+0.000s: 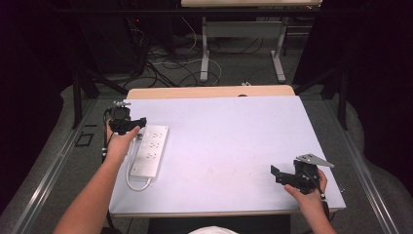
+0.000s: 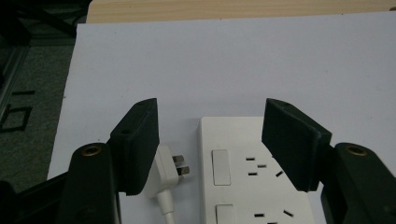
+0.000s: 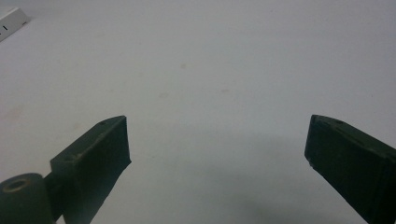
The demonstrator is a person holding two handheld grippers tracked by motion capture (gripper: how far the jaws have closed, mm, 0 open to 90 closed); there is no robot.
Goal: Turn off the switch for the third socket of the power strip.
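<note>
White power strip lies lengthwise near the left edge of the pale table, its white cord looping off the near end. The plug lies on the table just beside the strip's far end, prongs pointing toward the strip.

Left gripper, in the person's left hand, hovers over the far end of the strip. In the left gripper view its jaws stand apart, one over the plug, the other over the strip's socket face; the pads press on neither. Released, nothing held.

Right gripper, in the right hand, sits at the table's near right corner, well apart from the strip. Jaws spread wide above bare tabletop, nothing between them.
</note>
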